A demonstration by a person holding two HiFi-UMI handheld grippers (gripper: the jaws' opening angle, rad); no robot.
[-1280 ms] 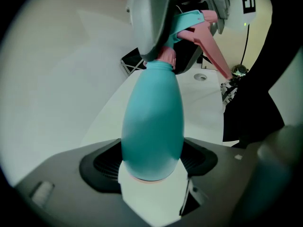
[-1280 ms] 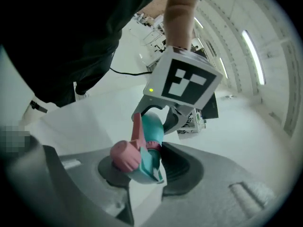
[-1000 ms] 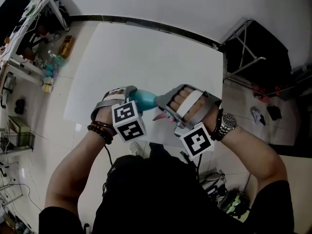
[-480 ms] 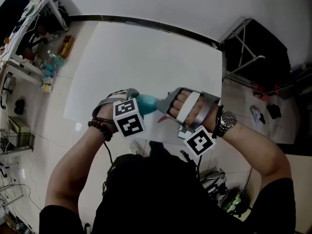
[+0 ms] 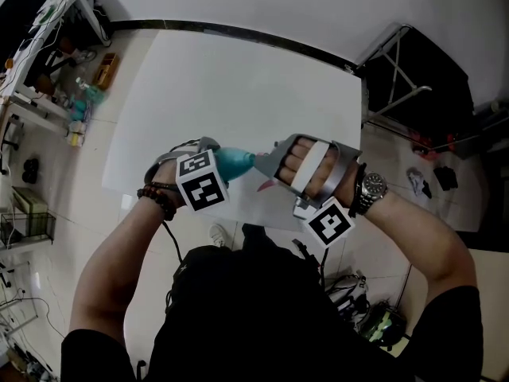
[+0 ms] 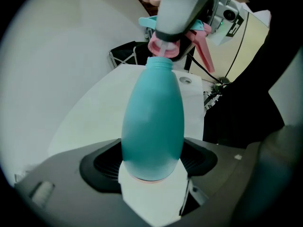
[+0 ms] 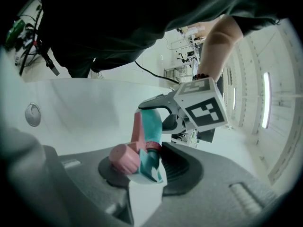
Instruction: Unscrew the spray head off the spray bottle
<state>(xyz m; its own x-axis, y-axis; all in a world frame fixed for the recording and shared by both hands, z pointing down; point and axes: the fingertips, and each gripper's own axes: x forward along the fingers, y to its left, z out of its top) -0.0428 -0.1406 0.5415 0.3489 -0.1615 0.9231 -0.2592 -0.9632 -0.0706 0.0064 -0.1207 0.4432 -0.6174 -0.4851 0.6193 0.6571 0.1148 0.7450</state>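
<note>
Currently held clear of the white table (image 5: 223, 78), near the centre of the head view: teal bottle (image 5: 235, 162), lying roughly level between both tools. Left gripper (image 5: 208, 159) clamped on the bottle's wide bottom end, jaws spread broad around the rounded body, pads pressing both flanks. Right gripper (image 5: 269, 165) clamped on the spray head (image 7: 137, 159), jaws narrower, closed across the teal cap, pink nozzle poking out at lower left of the right gripper view. Pink trigger (image 6: 204, 51) hanging free at upper right of the left gripper view. Pink collar (image 6: 163, 48) sitting at the bottle mouth; extent of unthreading not determinable.

Handling, as judged: thin plastic, probably light; contents not visible through the opaque wall. Smooth, egg-shaped body, so likely slippery and prone to spin between the pads; best taken low on the widest part, as now. Likely to dent under a hard squeeze. Spray head stiffer and irregular in shape; best gripped across the cap body, never by the trigger: pivoting, thin, liable to snap. Recommend a firm, steady hold on the base while turning the head about the neck.
</note>
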